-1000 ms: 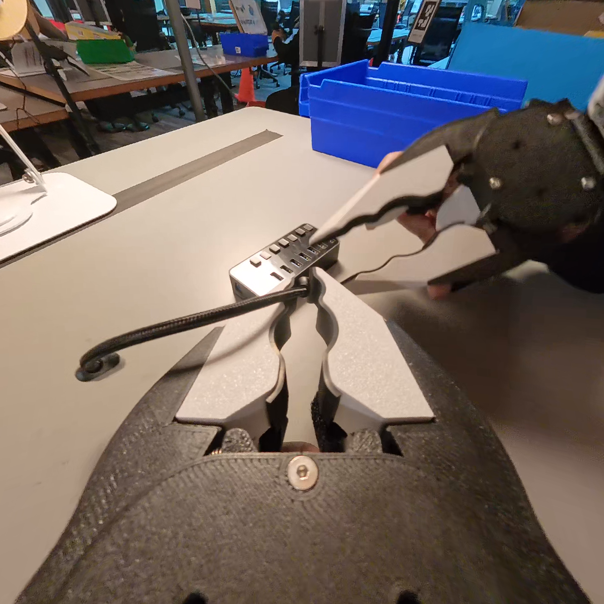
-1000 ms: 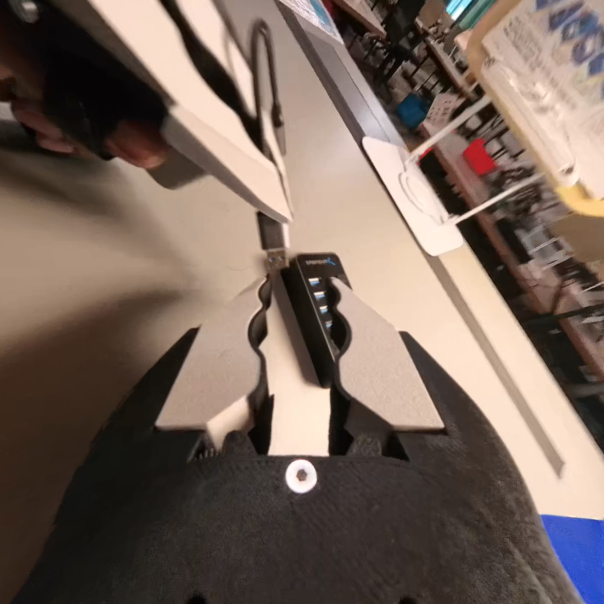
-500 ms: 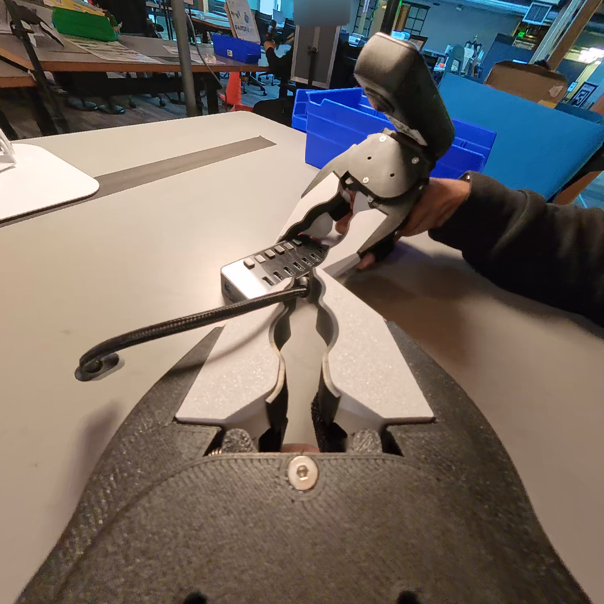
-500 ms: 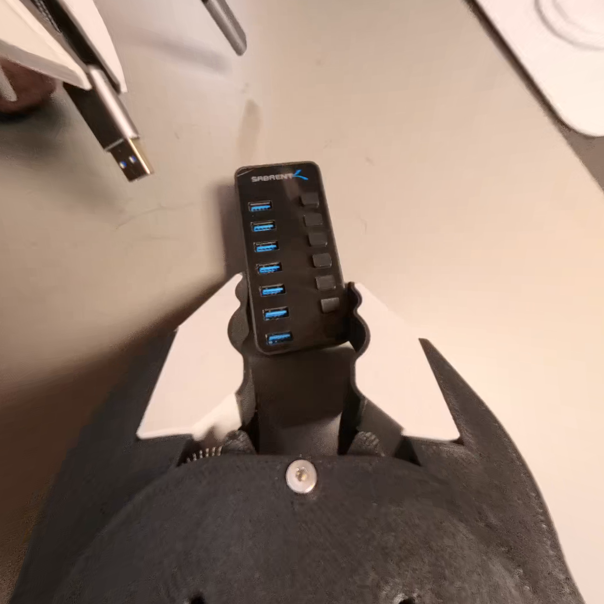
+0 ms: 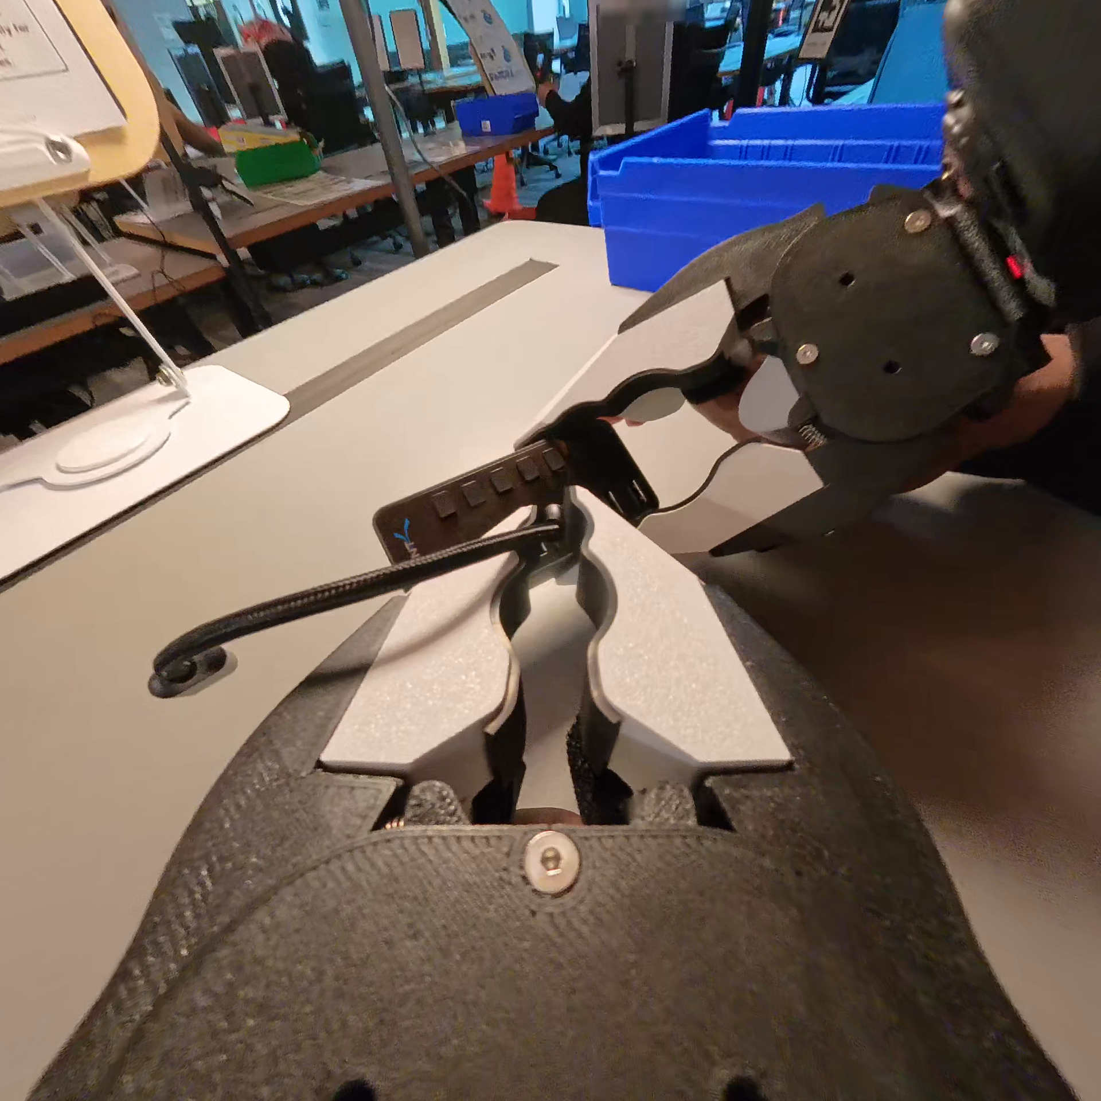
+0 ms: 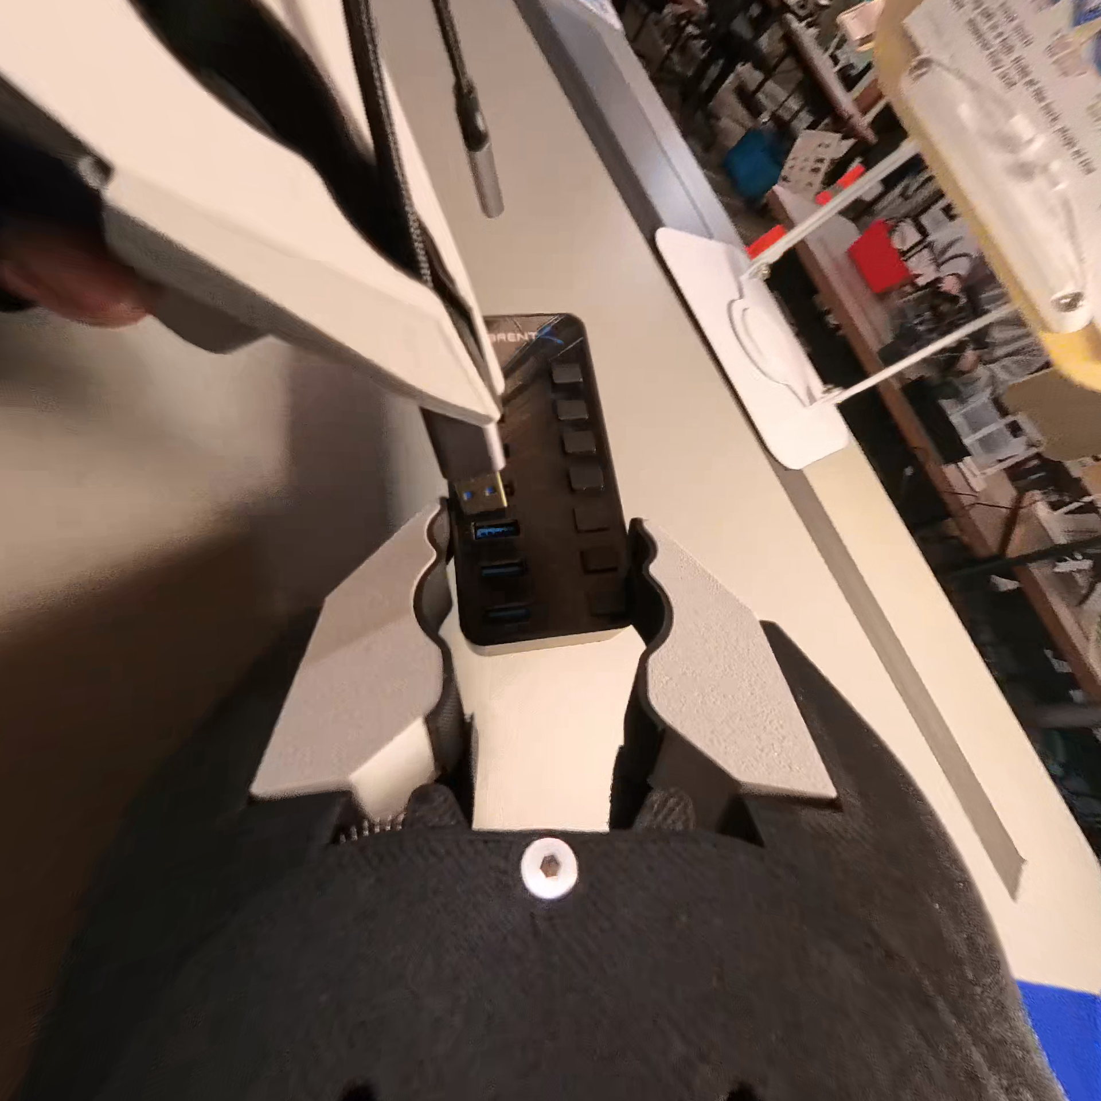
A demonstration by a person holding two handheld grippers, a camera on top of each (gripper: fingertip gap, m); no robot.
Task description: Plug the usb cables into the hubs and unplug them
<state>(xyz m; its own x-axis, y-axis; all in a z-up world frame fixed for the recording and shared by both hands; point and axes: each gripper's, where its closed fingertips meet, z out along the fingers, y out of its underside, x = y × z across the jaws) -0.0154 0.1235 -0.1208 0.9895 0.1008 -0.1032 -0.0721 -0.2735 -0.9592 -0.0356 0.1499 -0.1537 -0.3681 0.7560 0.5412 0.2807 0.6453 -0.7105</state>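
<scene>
Both my grippers are busy: the right gripper (image 6: 539, 536) clamps the black hub (image 6: 536, 476) on the surface (image 5: 298, 476); my left gripper (image 5: 563, 530) pinches the USB cable (image 5: 333, 596), plug just above a port.

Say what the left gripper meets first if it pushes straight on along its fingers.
The black multi-port USB hub, probably. The left gripper, shut on the black braided USB cable, has the silver plug just over the port row; depth there is unclear.
</scene>
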